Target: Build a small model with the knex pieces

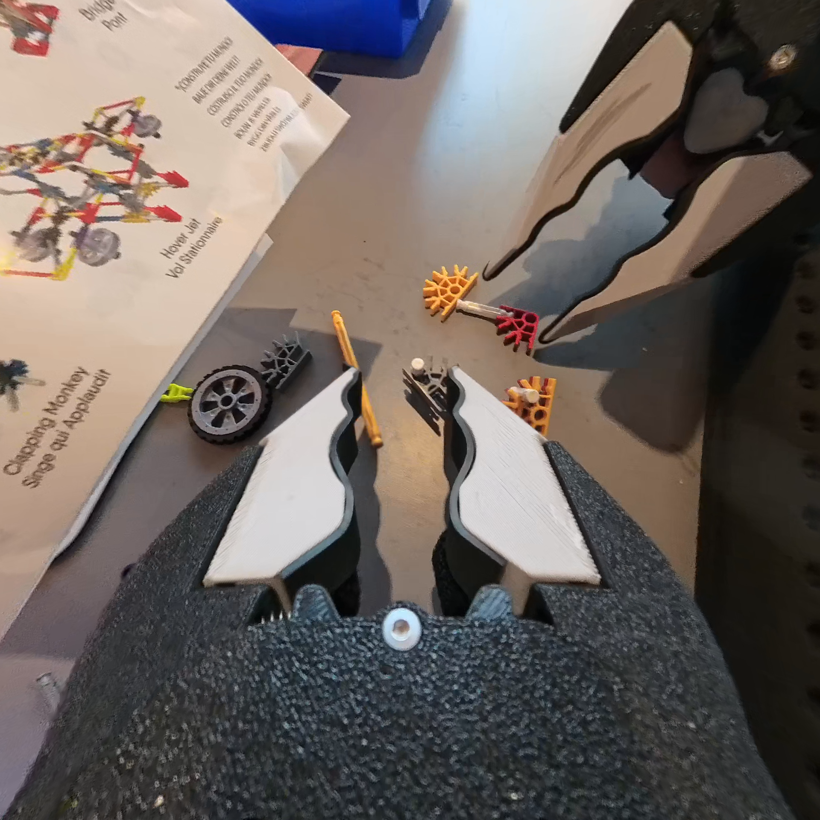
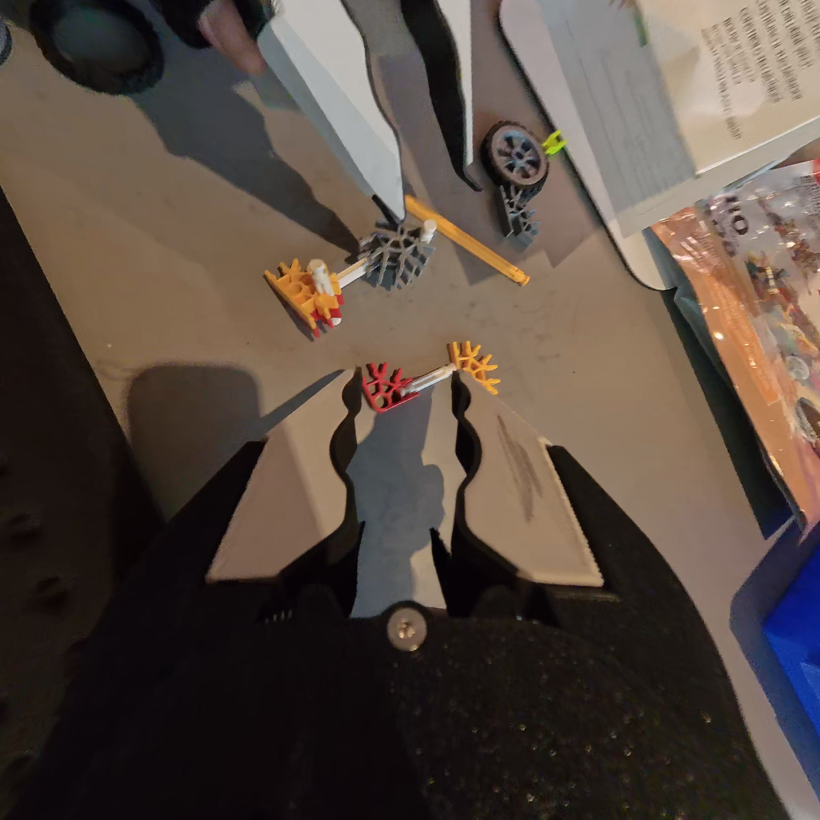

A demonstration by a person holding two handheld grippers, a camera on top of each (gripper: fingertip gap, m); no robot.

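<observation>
Two handheld claws work over a grey counter [image 1: 399,213] scattered with small plastic construction-toy pieces. The landmark is the yellow rod [image 1: 355,377] lying flat near the middle.

The left claw [image 1: 403,377] is spread to a middling gap and holds nothing. One fingertip rests over the yellow rod; the other touches a grey connector piece [image 1: 428,384] just beside the rod, which carries a short white peg and is joined by a white stick to a yellow-and-red connector cluster [image 2: 306,293]. This claw points down at a slant toward the counter.

Beyond the rod lies a small assembly [image 2: 426,377]: a red corner connector and a yellow fan-shaped connector joined by a short clear stick. The right claw [image 2: 401,377] comes in low from the far side of it, spread wide and empty, its tips framing the red connector and the stick (whether they touch cannot be told).

On the other side of the rod sit a grey wheel with a black tyre [image 1: 228,401], a second grey connector [image 1: 284,361] against it, and a tiny lime clip [image 1: 175,392] at the edge of an open instruction booklet [image 1: 111,222]. A blue bin [image 1: 355,22] and a printed plastic bag [image 2: 754,310] lie farther off.

The pieces look light, stiff and rather slippery; the snapped joints may pull apart, so the solid hub of a connector seems a safer hold than its thin spokes or the stick
</observation>
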